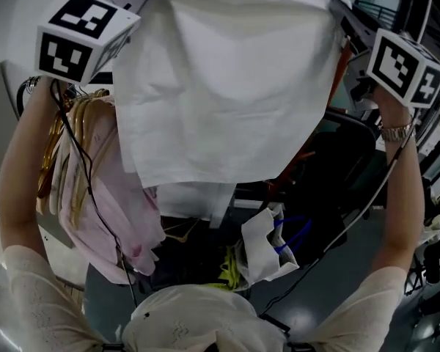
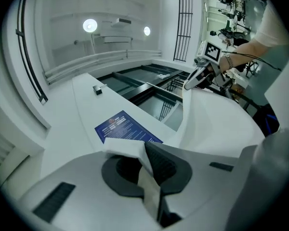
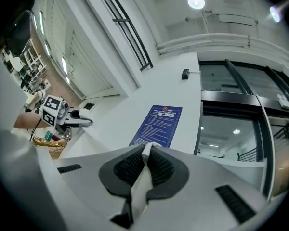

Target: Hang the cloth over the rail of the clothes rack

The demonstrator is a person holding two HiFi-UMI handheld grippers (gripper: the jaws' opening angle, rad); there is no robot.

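White cloth (image 1: 220,86) held aloft and spread wide as a sheet, filling the upper middle of the head view; its top edge runs taut from one tool to the other, and its lower edge hangs free in front of the things below. Pink garment (image 1: 125,211) – lower left, partly behind the cloth, hanging beside a bunch of golden hangers (image 1: 59,152) with a black cable (image 1: 88,182) trailing across them. White bag (image 1: 260,248) with blue handles – lower middle, below the cloth's hem, among dark clutter that cannot be made out. Left tool (image 2: 145,153): jaws closed together on the cloth's upper left corner, a narrow fold pinched between the dark ribbed pads and a small tip of fabric showing past them; from there the cloth sweeps away to the right tool, seen small in the distance of the left gripper view. Right tool (image 3: 145,160): jaws likewise clamped on the upper right corner, a thin strip of fabric pressed between its pads. Both arms are raised, each tool's marker cube level with the cloth's top. Blue sign (image 3: 159,124) on the white wall beyond the cloth. Watch (image 1: 396,132) on the right wrist, just below that tool's cube.
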